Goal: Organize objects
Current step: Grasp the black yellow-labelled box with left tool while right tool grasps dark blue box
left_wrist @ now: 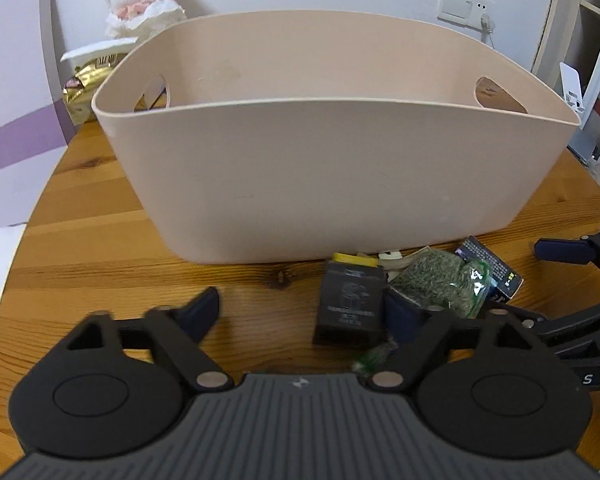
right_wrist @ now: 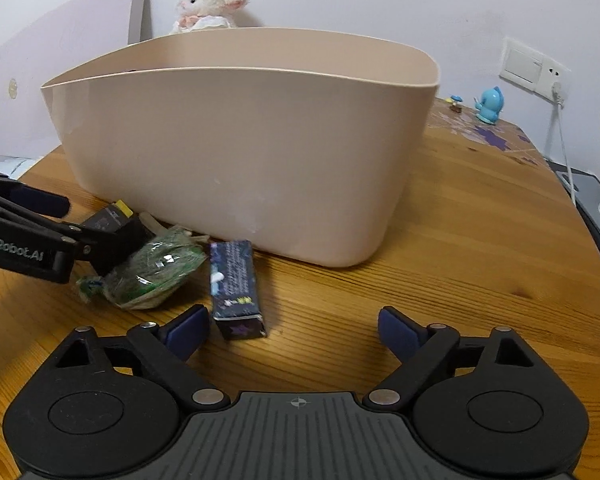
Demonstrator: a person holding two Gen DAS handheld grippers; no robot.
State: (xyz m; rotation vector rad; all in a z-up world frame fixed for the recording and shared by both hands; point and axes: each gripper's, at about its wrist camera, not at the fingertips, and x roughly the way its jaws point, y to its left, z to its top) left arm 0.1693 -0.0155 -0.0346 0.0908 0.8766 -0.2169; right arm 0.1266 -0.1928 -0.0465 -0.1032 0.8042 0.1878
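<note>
1. My left gripper (left_wrist: 304, 312) is spread wide, empty, low over the wooden tabletop (left_wrist: 100, 264).
2. Beige bin (left_wrist: 320, 176) sits mid-tabletop. Along its near wall: black box (left_wrist: 350, 304), green herb bag (left_wrist: 440, 284), dark printed box (right_wrist: 236, 284).
3. My right gripper (right_wrist: 294, 326) is spread wide, empty; its left finger sits just beside the dark printed box.

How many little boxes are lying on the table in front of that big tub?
2: a black box by the left gripper's fingers, and a dark blue box right of the green bag. Smaller items behind them are partly hidden.
</note>
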